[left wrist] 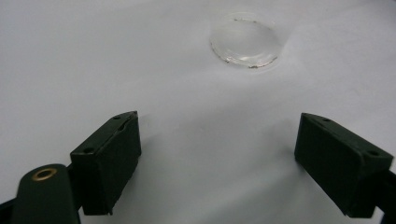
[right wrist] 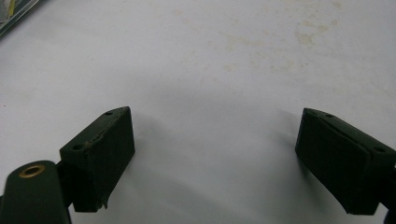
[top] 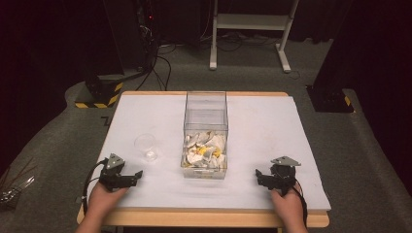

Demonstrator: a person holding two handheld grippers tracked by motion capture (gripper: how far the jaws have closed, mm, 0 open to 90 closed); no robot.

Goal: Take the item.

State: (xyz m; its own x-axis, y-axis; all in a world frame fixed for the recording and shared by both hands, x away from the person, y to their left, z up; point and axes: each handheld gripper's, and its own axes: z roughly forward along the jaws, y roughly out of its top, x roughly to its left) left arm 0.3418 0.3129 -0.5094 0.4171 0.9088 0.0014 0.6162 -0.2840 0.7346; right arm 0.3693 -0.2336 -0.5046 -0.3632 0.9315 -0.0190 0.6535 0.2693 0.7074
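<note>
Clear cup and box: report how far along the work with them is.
Done: nothing visibly; the clear cup stands empty on the white table, left of the clear box, which holds crumpled white and yellow pieces. In hand: nothing; the left gripper and the right gripper rest open near the front edge, the left one facing the cup. Left: every grasp, probably starting with the cup.

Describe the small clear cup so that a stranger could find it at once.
On the white table, a tall clear box of crumpled wrappers stands mid-table. The cup stands left of it, ahead of the left gripper. It is round, empty and low.
</note>
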